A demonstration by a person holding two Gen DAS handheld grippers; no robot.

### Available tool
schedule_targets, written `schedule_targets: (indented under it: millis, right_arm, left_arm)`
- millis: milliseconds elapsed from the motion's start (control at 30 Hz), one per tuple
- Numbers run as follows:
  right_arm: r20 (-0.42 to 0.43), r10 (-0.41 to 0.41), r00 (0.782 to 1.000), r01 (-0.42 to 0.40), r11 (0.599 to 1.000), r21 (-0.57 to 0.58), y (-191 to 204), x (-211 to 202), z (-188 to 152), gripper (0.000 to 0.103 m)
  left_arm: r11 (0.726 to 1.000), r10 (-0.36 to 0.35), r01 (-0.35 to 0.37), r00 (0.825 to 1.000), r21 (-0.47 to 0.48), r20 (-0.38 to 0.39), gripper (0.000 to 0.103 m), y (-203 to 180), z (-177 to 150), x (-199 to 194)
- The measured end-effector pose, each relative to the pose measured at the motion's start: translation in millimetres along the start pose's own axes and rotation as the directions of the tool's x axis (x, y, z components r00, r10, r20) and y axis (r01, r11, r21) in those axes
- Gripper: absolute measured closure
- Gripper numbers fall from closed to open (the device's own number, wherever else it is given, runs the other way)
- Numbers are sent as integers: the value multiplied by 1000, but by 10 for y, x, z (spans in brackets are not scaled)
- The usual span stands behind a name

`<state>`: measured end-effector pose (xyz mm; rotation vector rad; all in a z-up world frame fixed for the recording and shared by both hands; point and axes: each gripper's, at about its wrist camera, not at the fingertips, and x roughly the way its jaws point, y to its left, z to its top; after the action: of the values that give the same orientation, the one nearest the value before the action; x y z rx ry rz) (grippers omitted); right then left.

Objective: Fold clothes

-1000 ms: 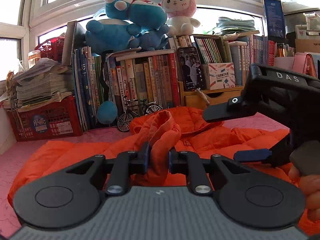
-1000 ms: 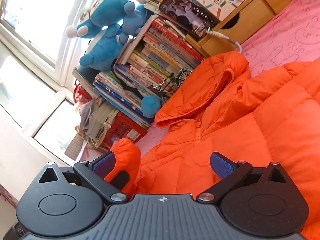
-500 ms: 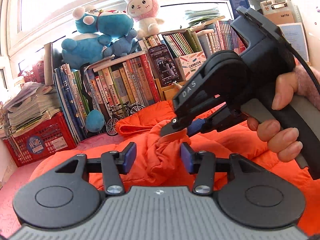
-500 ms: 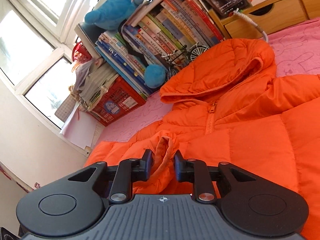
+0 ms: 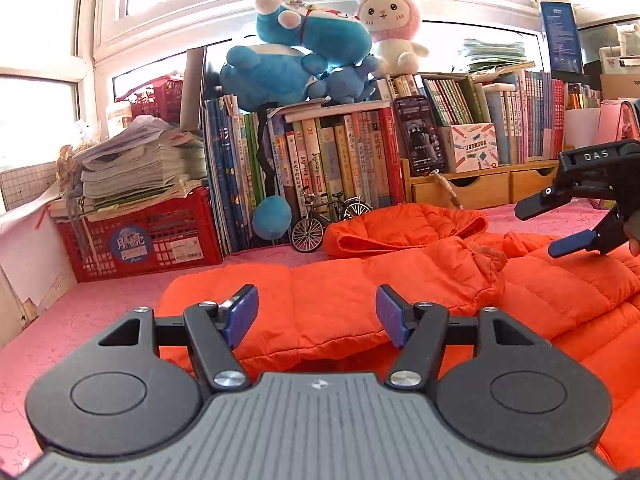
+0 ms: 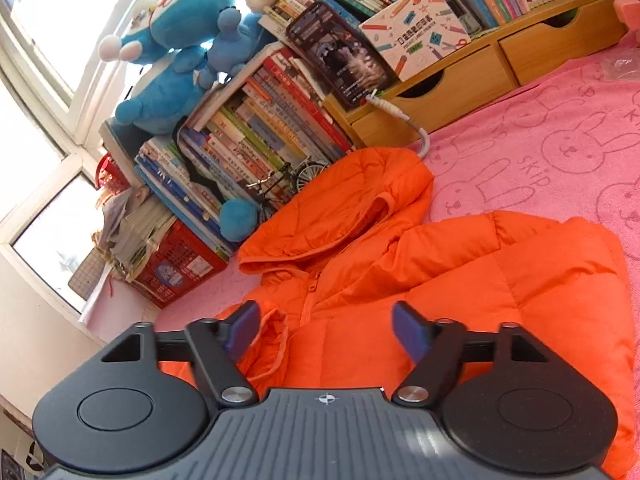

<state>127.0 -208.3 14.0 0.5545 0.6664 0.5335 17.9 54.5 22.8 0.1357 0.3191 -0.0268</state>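
Orange jacket (image 5: 400, 280) on pink mat (image 6: 560, 152), books (image 5: 320, 160), red crate (image 5: 140, 236) behind

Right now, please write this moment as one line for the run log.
left gripper: open, empty | right gripper: open, empty | orange jacket: flat on pink bedsheet, sleeve folded across front | hood: unfolded

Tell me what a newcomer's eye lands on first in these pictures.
The bright orange puffer jacket spread across the pink bunny-print cover dominates both views, its hood pointing toward the bookshelf. Behind it, big blue plush toys and a pink bunny plush sit atop a row of books. Both the left gripper and the right gripper hover open over the jacket.
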Motion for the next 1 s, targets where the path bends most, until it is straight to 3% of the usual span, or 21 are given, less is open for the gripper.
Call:
schedule_targets:
  millis: [67,133,200,267,300,333,400,500,767,900,1000]
  right_arm:
    - [-10,11,1000,-11,1000,-23,46,15,-70,11]
    - [-25,8,1000,-9,1000,-27,91,84,-122,3]
    - [-47,-16,999,16,1000,0,137,245,-144,5]
    - [-70,-39,997,41,999,27,182,406,-165,49]
    - [-81,-51,995,54,998,40,205,487,-176,79]
    - [-64,-55,996,58,997,43,201,464,-168,82]
    - [-11,-60,998,60,997,44,175,347,-138,84]
    - [84,-153,985,158,986,-56,215,100,-103,84]
    - [155,-327,932,348,928,-132,51,-233,-163,85]
    - [180,-415,892,449,860,-241,64,-234,-318,83]
    - [194,-465,864,504,799,-328,89,-162,-443,79]
  left_arm:
    - [1000,2,-2,1000,-17,-11,39,47,-25,-11]
    - [1000,10,-10,1000,-26,-8,39,84,-31,-31]
    - [999,22,-21,1000,-38,3,39,139,-18,-73]
    - [998,34,-33,999,-45,17,38,198,-2,-109]
    - [998,44,-43,999,-46,27,37,242,3,-133]
    - [998,55,-53,998,-44,32,34,283,10,-140]
    - [996,76,-75,996,-41,41,33,359,25,-141]
    - [993,100,-99,995,-67,18,33,445,16,-67]
    - [978,172,-177,983,-108,-60,33,518,-117,192]
    - [963,257,-263,962,-63,-92,33,562,-134,330]
    - [938,342,-346,929,-3,-138,33,598,-152,467]
